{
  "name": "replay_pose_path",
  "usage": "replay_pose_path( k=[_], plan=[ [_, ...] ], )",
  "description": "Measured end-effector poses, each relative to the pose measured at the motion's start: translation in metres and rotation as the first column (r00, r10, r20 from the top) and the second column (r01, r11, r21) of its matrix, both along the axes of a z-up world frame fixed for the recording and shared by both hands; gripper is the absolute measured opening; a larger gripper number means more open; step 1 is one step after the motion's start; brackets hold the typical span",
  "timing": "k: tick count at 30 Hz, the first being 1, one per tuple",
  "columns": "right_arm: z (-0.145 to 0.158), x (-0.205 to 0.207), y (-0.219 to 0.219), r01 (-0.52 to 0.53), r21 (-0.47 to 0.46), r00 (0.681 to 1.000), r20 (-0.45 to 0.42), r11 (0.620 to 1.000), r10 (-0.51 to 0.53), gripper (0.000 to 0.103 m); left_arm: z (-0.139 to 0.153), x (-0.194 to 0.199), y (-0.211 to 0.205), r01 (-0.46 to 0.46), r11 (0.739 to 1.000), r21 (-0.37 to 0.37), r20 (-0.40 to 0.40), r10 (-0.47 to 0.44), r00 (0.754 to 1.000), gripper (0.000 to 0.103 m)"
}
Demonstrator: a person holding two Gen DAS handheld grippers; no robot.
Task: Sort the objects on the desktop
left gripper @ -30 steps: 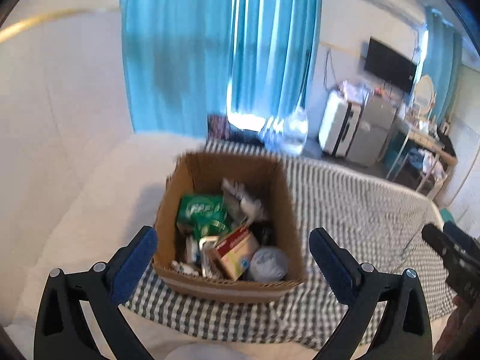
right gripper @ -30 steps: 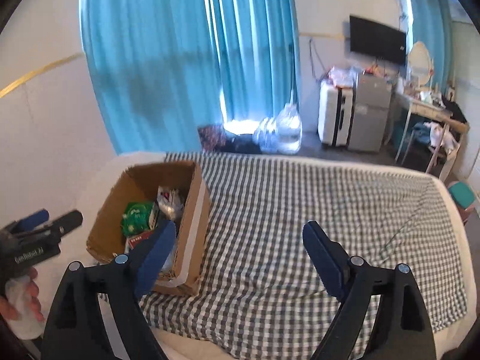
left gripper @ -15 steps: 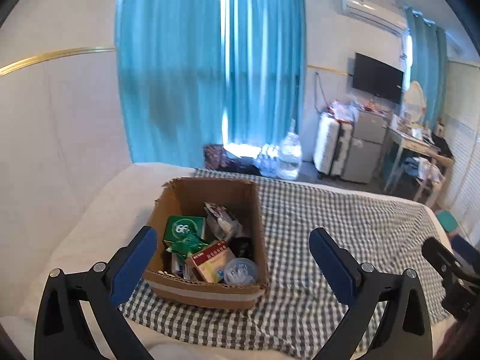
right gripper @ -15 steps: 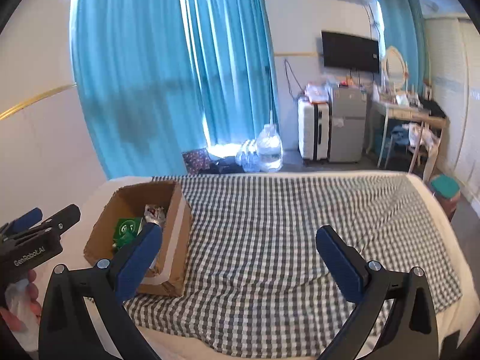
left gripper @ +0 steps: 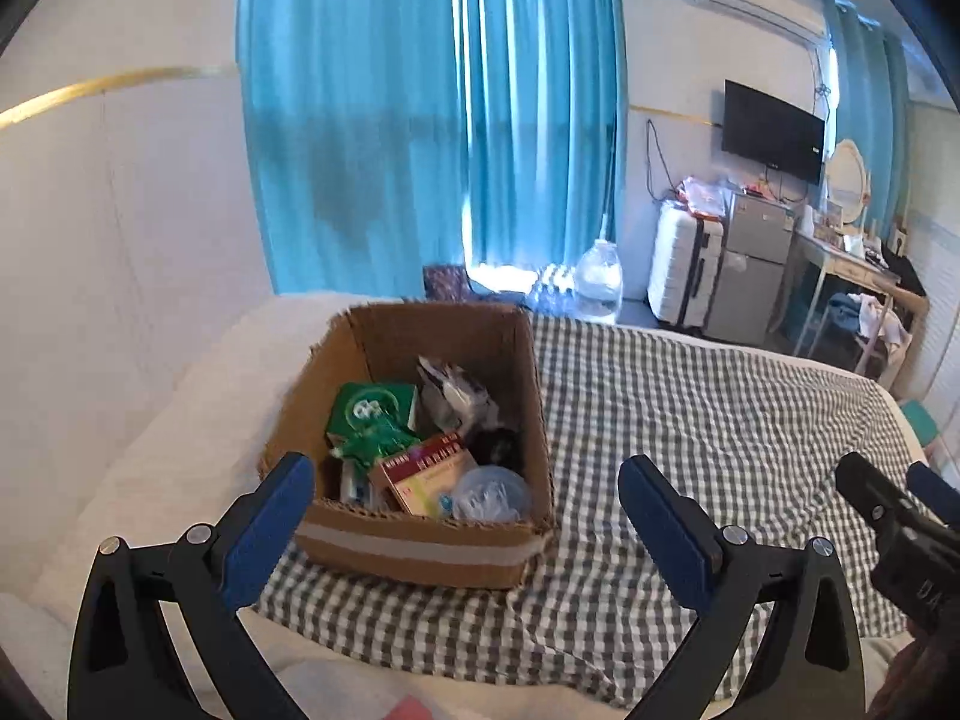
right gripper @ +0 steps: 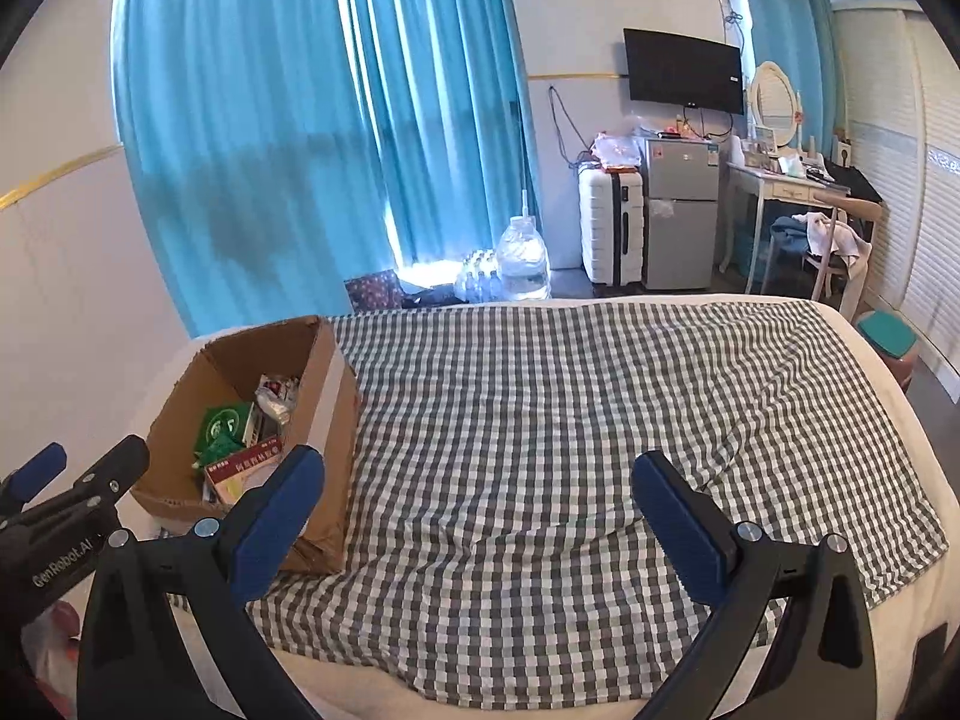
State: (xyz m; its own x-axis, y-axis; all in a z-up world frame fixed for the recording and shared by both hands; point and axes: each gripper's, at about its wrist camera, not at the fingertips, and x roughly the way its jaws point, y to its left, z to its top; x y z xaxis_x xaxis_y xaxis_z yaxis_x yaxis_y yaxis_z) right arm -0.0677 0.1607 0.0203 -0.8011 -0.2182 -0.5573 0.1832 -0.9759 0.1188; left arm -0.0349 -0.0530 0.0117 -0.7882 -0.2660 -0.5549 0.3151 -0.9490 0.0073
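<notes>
Both grippers pulled back w/ jaws apart; cardboard box [left gripper: 420, 534] on checked cloth [right gripper: 600, 420].

- Left wrist view looks down into the box [left gripper: 420, 450] from near, facing the curtains.
- Right wrist view sits right of the box [right gripper: 252, 420], sharing it.

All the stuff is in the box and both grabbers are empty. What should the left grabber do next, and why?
Probably ease the left gripper forward and down into the cardboard box, toward the red and white packet near the front. Its jaws are wide open and hold nothing, the box sits right ahead, and the checked cloth beside it is bare, so there is room to lay things out.
</notes>
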Motion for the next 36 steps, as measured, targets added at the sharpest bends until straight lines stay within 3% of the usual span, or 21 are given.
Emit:
replay_pose_path(
  k=[14, 36],
  plan=[
    [-0.008, 0.000, -0.010, 0.002, 0.017, 0.999, 0.033, 1.000, -0.003, 0.103, -0.002, 0.006, 0.006, 0.008, 1.000, -0.020, 0.013, -0.008, 1.000, 0.103],
    [-0.014, 0.002, -0.007, 0.000, 0.017, 0.998, 0.058, 1.000, -0.001, 0.103, -0.008, 0.010, 0.006, 0.012, 1.000, 0.008, 0.040, -0.012, 0.999, 0.103]
  ],
)
